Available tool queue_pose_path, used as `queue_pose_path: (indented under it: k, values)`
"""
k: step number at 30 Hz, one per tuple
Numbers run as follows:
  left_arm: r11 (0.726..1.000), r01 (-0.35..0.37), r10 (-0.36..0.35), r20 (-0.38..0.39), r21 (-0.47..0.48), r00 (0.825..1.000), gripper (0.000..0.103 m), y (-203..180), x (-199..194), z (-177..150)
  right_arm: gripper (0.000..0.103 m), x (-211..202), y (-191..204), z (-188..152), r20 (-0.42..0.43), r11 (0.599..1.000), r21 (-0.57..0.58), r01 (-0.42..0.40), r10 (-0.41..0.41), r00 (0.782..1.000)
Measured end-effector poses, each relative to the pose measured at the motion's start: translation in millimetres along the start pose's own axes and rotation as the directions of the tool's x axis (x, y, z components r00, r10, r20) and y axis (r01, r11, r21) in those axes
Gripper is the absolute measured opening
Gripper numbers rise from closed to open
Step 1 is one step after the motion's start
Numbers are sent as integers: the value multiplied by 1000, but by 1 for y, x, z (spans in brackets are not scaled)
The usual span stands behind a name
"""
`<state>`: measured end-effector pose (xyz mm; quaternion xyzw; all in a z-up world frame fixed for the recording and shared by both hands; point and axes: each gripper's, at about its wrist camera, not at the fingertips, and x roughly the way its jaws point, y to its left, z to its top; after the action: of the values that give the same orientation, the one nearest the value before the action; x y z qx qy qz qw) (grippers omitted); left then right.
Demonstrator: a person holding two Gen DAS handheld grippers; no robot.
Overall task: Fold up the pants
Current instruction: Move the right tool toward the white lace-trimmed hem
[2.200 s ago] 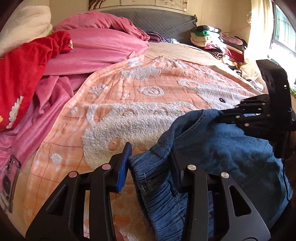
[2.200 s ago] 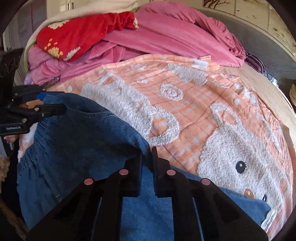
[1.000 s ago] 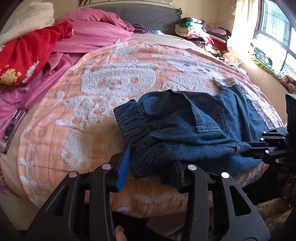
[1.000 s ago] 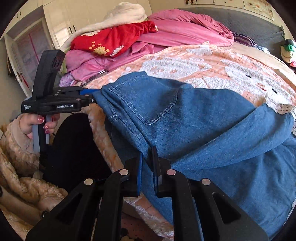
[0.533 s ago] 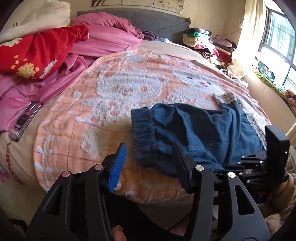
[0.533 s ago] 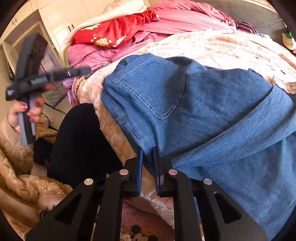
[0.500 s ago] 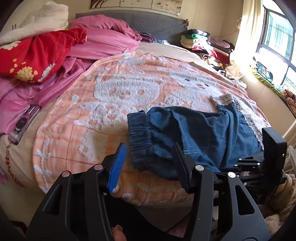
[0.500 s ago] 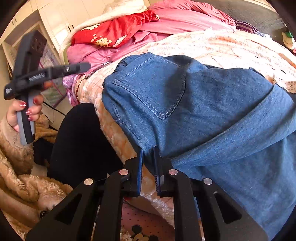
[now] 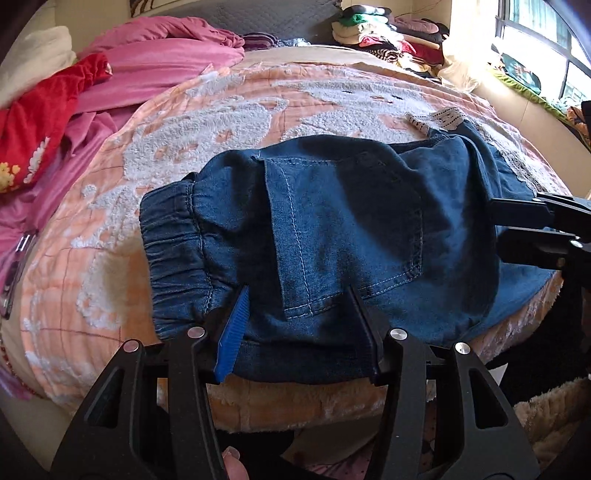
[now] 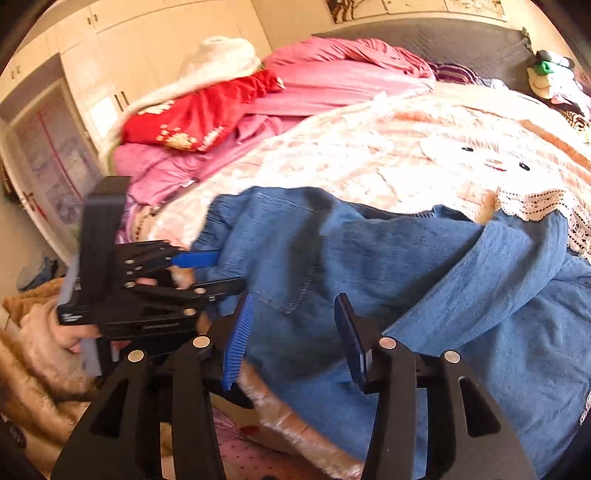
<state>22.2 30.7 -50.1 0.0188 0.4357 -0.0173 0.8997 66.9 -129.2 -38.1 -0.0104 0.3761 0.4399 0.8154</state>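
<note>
The blue denim pants (image 9: 351, 221) lie folded on the peach blanket (image 9: 258, 110), close to the bed's near edge, with the elastic waistband (image 9: 173, 251) to the left. My left gripper (image 9: 299, 325) stands open, its jaws straddling the near edge of the denim by the back pocket; the pads do not press on it. In the right wrist view it (image 10: 221, 271) is at the left. My right gripper (image 10: 291, 332) hangs over the pants (image 10: 406, 258) with its jaws opening, loose denim between them and no grip. It (image 9: 495, 225) enters the left wrist view from the right.
Pink bedding (image 9: 159, 70) and a red garment (image 9: 40, 122) are heaped at the bed's left. A pile of folded clothes (image 9: 388, 33) sits at the far right corner by the window. A phone (image 9: 11, 273) lies at the left edge. A fluffy tan sleeve (image 10: 33, 350) is below the bed edge.
The right gripper, shut on the denim before, now has its jaws apart and the cloth is free. The left gripper moved in from off the bed to straddle the pants' near edge.
</note>
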Motion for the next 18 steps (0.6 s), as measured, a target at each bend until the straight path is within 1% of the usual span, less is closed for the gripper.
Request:
queue_pose_path:
  k: [2,5,6,8,10,12,15,18]
  values:
    - [1000,2,-2,-1,0,1000,44,3,0,-1,45,15,-8,0,-44,999,23,47,-46,998]
    - [1000,6,-6,1,-1,1000,44,3,0,-2,46,35,-20,-8,-108,993,78,88,-79,991]
    - [1000,5,-5,4,1,1000,44,3,0,-3,46,37,-23,-12,-107,993,91,81,-71,992]
    - [1000,4,-4,12,1,1000,45,2,1,-3,46,35,-25,-15,-97,991,110,73,-63,993]
    - [1000,8,-7,26,-2,1000,45,2,-2,-2,50,28,-24,-14,-81,991,115,70,-61,995]
    - [999,29,-28,42,-24,999,46,4,-12,-1,56,13,-25,-15,-43,990,130,56,-50,998]
    - [996,74,-69,93,-55,993,56,5,-36,4,62,-9,-32,-10,15,985,167,46,-50,999]
    - [995,93,-86,130,-47,988,58,-2,-53,12,67,-30,-42,-5,50,977,200,76,-88,995]
